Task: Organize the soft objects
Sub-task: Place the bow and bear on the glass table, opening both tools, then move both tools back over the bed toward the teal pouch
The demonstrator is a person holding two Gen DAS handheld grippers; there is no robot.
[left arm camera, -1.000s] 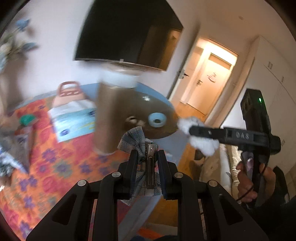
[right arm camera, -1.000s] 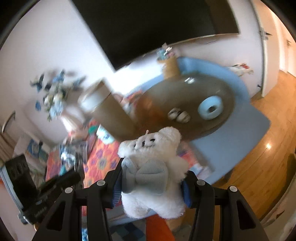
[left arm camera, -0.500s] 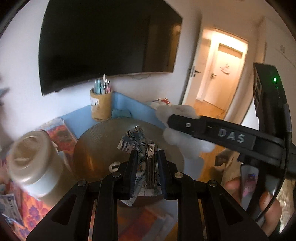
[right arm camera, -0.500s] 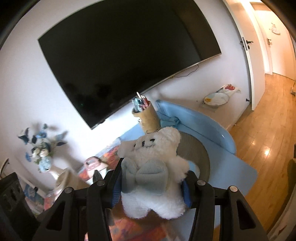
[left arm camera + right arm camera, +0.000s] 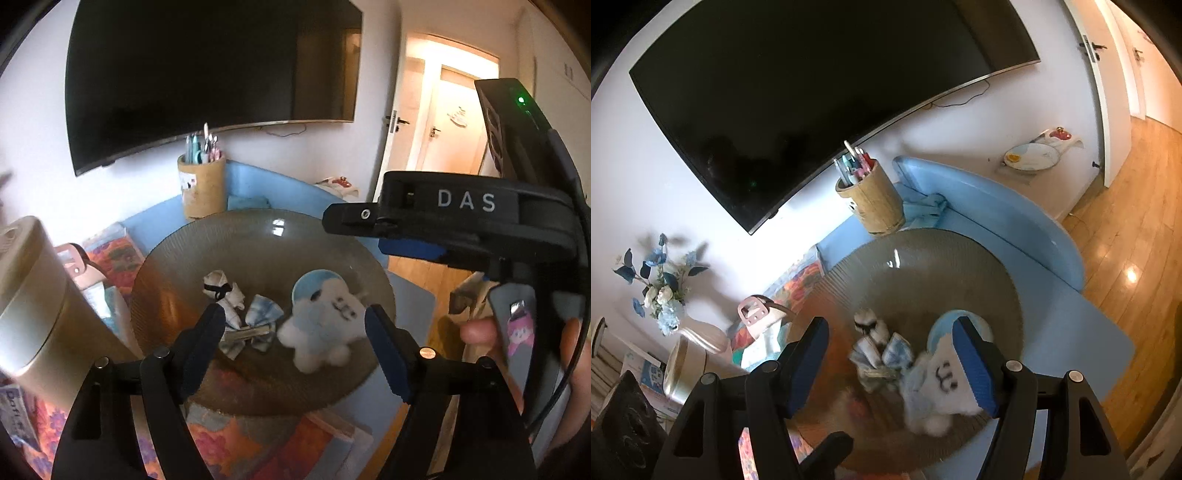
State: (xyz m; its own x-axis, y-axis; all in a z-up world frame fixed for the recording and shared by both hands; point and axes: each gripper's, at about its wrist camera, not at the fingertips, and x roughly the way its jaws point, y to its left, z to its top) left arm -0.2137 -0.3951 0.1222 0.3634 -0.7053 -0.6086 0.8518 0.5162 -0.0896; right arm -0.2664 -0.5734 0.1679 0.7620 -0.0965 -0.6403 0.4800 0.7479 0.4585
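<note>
Left wrist view alone shows right gripper, hand, jaws opening

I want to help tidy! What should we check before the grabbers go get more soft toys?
1. White plush toy lies in the brown dish: ok.
2. Checked bow clip lies in the dish too: ok.
3. Left gripper let go, fingers opening, nothing pinched between them: ok.
4. Right gripper let go, fingers opening, plush below them, not pressed: ok.
5. Plush has settled and stopped moving: cannot tell, it looks blurred.
6. Pen pot stands upright behind the dish: ok.
</note>
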